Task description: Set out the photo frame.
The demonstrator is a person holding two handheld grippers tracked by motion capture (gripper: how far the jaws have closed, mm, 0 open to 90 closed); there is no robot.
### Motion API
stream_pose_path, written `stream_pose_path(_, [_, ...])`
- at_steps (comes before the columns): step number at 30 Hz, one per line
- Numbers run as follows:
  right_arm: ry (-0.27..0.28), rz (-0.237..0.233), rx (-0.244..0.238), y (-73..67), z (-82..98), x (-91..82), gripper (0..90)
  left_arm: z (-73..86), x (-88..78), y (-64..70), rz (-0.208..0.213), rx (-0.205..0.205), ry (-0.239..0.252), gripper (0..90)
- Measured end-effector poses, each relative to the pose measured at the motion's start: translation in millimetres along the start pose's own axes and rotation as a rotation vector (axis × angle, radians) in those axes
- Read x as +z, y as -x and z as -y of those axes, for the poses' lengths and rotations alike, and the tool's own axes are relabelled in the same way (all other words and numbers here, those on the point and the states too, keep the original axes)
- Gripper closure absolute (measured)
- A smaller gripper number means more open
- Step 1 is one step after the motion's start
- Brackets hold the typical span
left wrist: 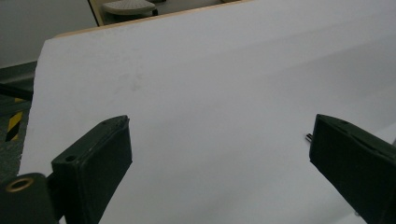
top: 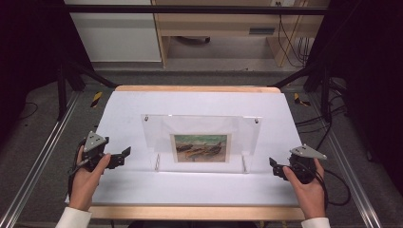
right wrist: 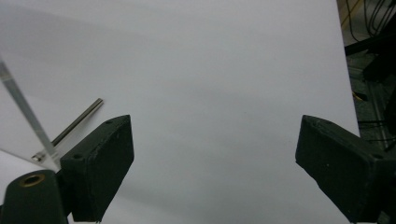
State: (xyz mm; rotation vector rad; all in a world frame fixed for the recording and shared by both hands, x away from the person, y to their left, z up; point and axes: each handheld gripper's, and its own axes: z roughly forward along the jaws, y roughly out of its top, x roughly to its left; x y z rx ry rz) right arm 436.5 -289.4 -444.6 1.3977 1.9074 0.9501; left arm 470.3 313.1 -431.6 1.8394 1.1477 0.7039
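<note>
Two hands hold two grippers at the near table edge. The left gripper (top: 124, 153) and the right gripper (top: 272, 163) both have their jaws spread wide and hold nothing. Between them, slightly beyond, one clear acrylic frame (top: 201, 137) stands on the white sheet (top: 199, 187), holding one picture (top: 200, 147), seemingly of boats. Two screws (top: 146, 118) pin its top corners.

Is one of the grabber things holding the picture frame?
No. In the high view the clear picture frame stands alone mid-table, with the left gripper and right gripper off to its sides, jaws open and empty.
</note>
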Motion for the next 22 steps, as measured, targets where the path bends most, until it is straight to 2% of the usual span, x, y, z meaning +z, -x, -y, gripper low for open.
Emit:
stream_pose_path(6, [-0.015, 0.040, -0.003, 4.2, 2.6, 7.7, 13.2, 8.5, 9.3, -2.2, -0.017, 0.015, -0.026, 5.2])
stream_pose_path(12, [-0.028, 0.108, 0.006, 10.5, 11.5, 10.8, 13.3, 22.6, 11.5, -7.8, -0.043, -0.013, -0.037, 5.1])
stream_pose_path(15, [-0.035, 0.111, 0.032, 11.6, 17.3, 9.8, 12.3, 26.2, 10.5, -8.8, -0.043, -0.019, -0.051, 5.0])
stream_pose_path(16, [-0.033, 0.115, 0.035, 10.5, 18.7, 9.3, 12.0, 28.2, 8.7, -10.9, -0.045, -0.033, -0.056, 4.9])
stream_pose_path(19, [-0.030, 0.106, 0.025, 6.3, 21.8, 5.7, 11.5, 30.4, 5.6, -13.0, -0.046, -0.061, -0.056, 4.9])
stream_pose_path(22, [-0.042, 0.112, 0.019, 5.0, 24.7, 4.5, 11.4, 31.0, 4.1, -12.4, -0.039, -0.065, -0.060, 4.8])
